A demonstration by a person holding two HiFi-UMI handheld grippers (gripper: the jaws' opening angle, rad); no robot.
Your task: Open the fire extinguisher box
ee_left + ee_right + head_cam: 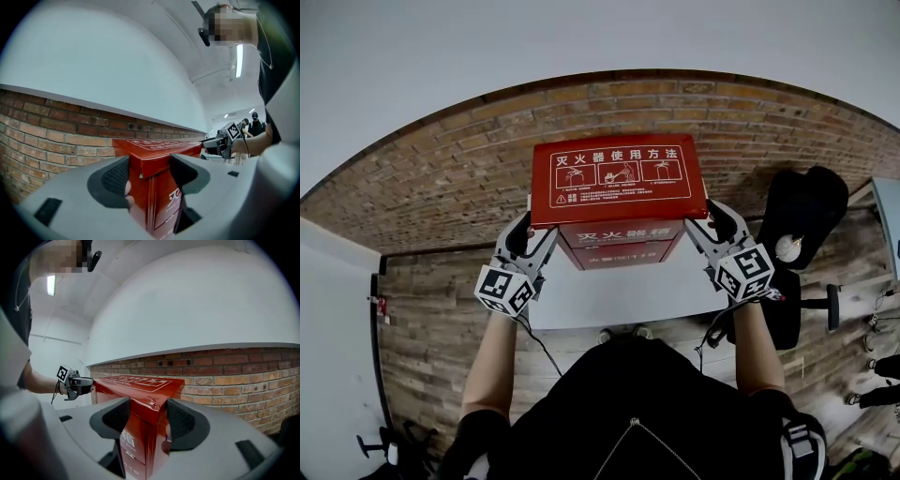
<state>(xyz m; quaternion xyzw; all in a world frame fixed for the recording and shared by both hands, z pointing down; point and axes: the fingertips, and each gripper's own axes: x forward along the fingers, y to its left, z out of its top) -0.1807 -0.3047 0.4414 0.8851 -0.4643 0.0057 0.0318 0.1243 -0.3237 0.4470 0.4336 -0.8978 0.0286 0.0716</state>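
Note:
The red fire extinguisher box [623, 246] stands on a white surface against a brick wall. Its lid [617, 178], printed with white pictograms and characters, is tilted so its top faces me. My left gripper [525, 240] is shut on the lid's front left corner, and my right gripper [716, 225] is shut on the front right corner. In the left gripper view the lid [159, 147] fills the gap between the jaws of the left gripper [147, 176]. The right gripper view shows the lid's [136, 383] dented corner held by the right gripper [147, 416] the same way.
The brick wall [441, 178] runs behind the box, with plain white wall above it. The box rests on a white tabletop [619, 295]. A black chair [802, 220] stands at the right on the wooden floor [441, 309]. Cables hang from both grippers.

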